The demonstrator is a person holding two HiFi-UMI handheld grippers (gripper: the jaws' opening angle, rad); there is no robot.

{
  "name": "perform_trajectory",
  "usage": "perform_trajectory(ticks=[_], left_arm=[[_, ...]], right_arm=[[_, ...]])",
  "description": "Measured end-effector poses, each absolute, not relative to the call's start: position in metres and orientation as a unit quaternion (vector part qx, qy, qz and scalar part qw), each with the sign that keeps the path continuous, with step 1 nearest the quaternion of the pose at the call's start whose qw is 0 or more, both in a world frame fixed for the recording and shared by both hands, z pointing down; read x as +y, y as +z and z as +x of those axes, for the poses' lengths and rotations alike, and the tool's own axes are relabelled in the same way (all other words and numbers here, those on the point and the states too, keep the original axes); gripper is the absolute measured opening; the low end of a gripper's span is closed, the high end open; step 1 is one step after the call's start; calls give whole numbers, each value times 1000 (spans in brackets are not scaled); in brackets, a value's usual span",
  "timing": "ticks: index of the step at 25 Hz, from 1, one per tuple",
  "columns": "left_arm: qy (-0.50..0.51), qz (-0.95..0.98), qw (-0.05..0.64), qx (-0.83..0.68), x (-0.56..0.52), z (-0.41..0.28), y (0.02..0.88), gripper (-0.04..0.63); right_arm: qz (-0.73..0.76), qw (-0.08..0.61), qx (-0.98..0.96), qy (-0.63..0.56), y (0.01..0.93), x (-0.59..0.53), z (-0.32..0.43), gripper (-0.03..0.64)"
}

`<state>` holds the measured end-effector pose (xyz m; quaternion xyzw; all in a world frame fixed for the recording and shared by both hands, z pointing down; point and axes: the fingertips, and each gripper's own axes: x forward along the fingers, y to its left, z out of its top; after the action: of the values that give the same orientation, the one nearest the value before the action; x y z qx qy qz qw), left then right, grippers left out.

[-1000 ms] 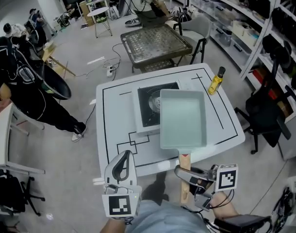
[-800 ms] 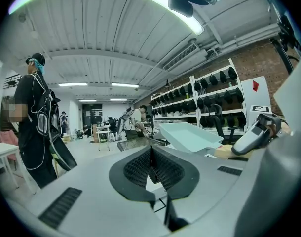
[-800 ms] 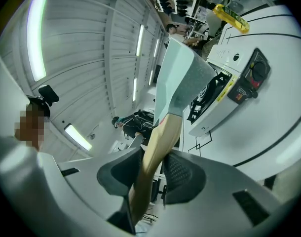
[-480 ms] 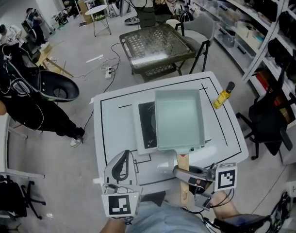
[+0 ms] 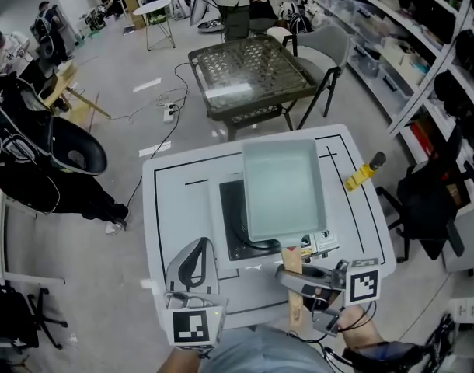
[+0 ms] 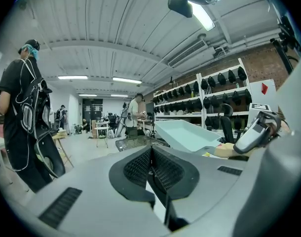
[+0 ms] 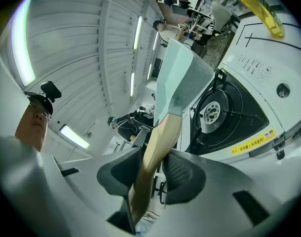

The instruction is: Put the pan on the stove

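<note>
In the head view, the pan (image 5: 284,186) is a deep rectangular tray in pale mint green, with a smooth, empty inside and straight walls. A light wooden handle (image 5: 294,282) runs back toward the person. The pan hangs over the stove (image 5: 231,225), covering most of the black burner area, so only the left and near parts of it show. The stove sits on a white table (image 5: 173,208) marked with black lines. A yellow bottle (image 5: 362,173) lies near the table's right edge. The right gripper (image 5: 303,278) clasps the handle. The left gripper (image 5: 193,264) is at the table's near edge, apart from the pan.

In the left gripper view, the left gripper (image 6: 151,166) has its ribbed pads pressed together with nothing between them. The pan (image 6: 186,135) shows beyond, a pale trough with slanted walls.

In the right gripper view, the right gripper (image 7: 150,169) has its fingers clamped on the wooden handle (image 7: 158,142). The pan (image 7: 182,78) shows a speckled grey-green underside, and it is held tilted beside the round burner (image 7: 224,111) (it looks lifted off the grate, not resting on it). The yellow bottle (image 7: 261,6) lies on the table beyond.
</note>
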<state>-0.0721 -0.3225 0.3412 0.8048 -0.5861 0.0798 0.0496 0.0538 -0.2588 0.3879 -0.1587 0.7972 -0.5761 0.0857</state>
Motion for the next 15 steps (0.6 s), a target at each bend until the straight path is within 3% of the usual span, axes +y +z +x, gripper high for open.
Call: perform_trajectory(ticks=[15], left_arm=[[99, 799, 87, -586, -360, -76, 383, 18]], right_arm=[[-146, 60, 770, -618, 427, -283, 47, 147]])
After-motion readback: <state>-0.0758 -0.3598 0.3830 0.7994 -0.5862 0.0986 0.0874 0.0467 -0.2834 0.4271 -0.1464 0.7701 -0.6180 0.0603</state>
